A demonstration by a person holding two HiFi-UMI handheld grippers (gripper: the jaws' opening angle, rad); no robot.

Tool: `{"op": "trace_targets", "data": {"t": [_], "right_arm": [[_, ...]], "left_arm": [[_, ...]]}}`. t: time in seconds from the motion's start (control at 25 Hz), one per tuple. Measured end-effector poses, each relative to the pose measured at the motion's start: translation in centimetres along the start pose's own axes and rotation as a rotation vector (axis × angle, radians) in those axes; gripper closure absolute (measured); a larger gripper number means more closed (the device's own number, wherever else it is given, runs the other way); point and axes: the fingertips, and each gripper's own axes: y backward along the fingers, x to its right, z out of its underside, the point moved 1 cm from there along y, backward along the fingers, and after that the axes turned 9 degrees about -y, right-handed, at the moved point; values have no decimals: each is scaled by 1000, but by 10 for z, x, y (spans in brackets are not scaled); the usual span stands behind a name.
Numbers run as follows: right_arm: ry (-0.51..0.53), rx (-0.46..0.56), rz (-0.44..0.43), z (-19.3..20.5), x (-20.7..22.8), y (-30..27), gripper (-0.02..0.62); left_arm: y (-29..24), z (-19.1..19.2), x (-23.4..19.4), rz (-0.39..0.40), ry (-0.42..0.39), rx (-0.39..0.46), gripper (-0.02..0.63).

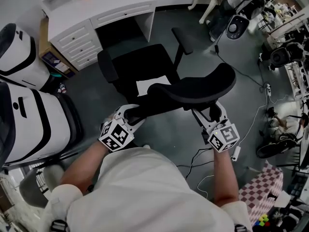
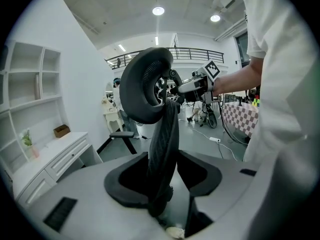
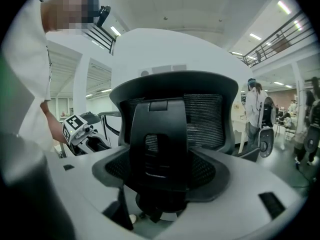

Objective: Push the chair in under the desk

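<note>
- A black chair (image 1: 140, 64) is standing on the grey floor (image 1: 193, 13) in the middle of the head view, its seat facing the white table (image 1: 96, 6) at the upper left of the frame.
- The seat is sitting just in front of the table's knee opening, not yet under it, with a white sheet of paper (image 1: 152, 85) lying on it.
- The curved backrest (image 1: 193, 88) is running across the centre, nearest the person.
- The left hand-held gripper (image 1: 128, 117) is clamping the backrest's left edge; in the left gripper view its jaws (image 2: 162, 181) are pinching the thin mesh rim, with the backrest (image 2: 145, 86) rising above them.
- The right hand-held gripper (image 1: 210, 116) is gripping the backrest's right part; in the right gripper view its jaws (image 3: 162, 179) are closing round the black plastic spine of the backrest (image 3: 200, 114).
- Cables (image 1: 251, 124) are trailing over the floor at the right of the frame.
</note>
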Motion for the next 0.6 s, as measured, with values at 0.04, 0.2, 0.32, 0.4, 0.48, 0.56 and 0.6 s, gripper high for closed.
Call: {"op": "trace_targets", "data": {"t": [0.04,0.2,0.32,0.4,0.48,0.56,0.6], "right_arm": [[0,2,-4,-1,2,-2,267],[-2,5,-9,-7,5,-10,267],[0,-1,-15,-10,6,-20,267],[-3,-4,-16,-12,8,-27,267],[-11,0,-10,-13,7,-32,267],[-16,9,-1,-13,5,-40,268],[-16,10,3,-13,4,-44,267]], "left_arm": [[-1,0,-1,2,-1,-1,431],[-3,0,-7,17,-5,0,439],[-3,3,-14,23,-4,1,442],[-3,4,-20,24,-8,2,443],[-2,6,-27,25,-18,3,443],[0,11,-36,23,-24,2,442],[1,15,-41,23,-23,0,442]]}}
